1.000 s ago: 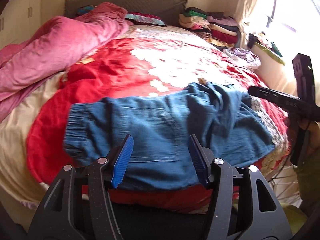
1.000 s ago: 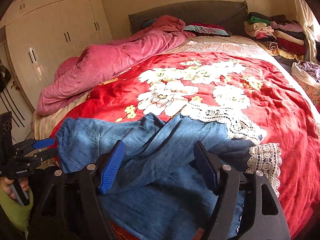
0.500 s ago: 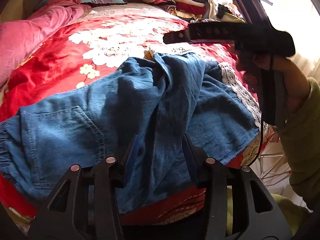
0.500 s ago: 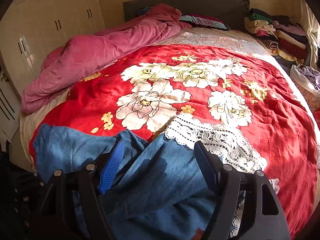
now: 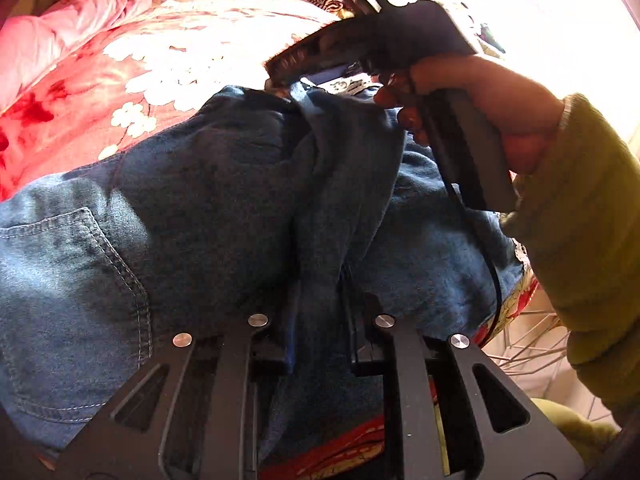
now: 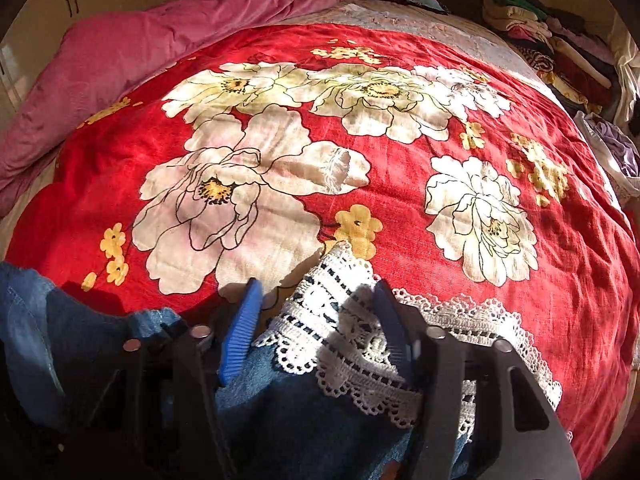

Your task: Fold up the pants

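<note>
Blue denim pants (image 5: 180,216) lie crumpled along the near edge of the bed. My left gripper (image 5: 318,320) is shut on a raised fold of the denim. My right gripper (image 6: 320,320) is open, its blue pads either side of a white lace trim (image 6: 340,320) at the far edge of the pants (image 6: 312,416). In the left wrist view the right gripper's body (image 5: 400,40) and the hand holding it hover over the pants' far right part.
A red bedspread with large white flowers (image 6: 360,140) covers the bed. A pink duvet (image 6: 140,52) lies along the left side. Stacked folded clothes (image 6: 552,36) sit at the back right. A bright window (image 5: 560,20) is on the right.
My left gripper has moved in and closed on a denim fold. My right gripper has moved forward to the lace-trimmed far edge, staying open.
</note>
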